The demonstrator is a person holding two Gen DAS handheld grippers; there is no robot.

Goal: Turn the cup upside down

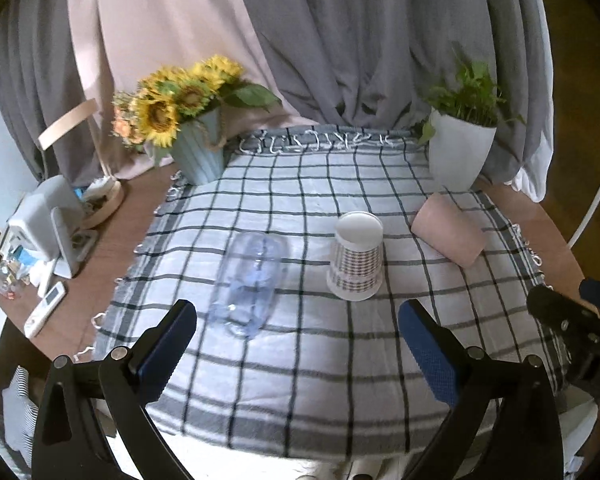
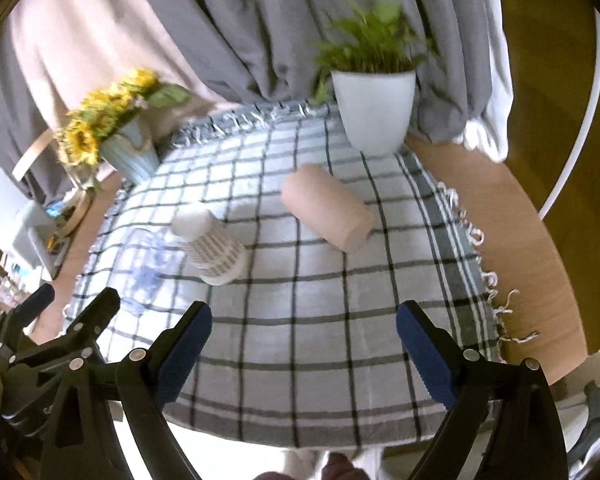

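Both claws, left (image 1: 298, 322) and right (image 2: 304, 326), hover level over the bench's near edge, spread wide, gripping nothing. Pink cup (image 2: 327, 207) lies sideways on checked cloth (image 2: 300, 320), patterned cup (image 1: 355, 261) stands inverted.

cloth (image 1: 300, 360): woven checked fabric, matt, fringed, lying on smooth wood table (image 2: 520, 248) | clear cup (image 1: 250, 280): glossy see-through plastic, at 9 o'clock of paper cup (image 1: 356, 260), looking matt, printed | pink cup (image 1: 448, 234): matt, smooth | gripper pads (image 1: 430, 354): textured blue
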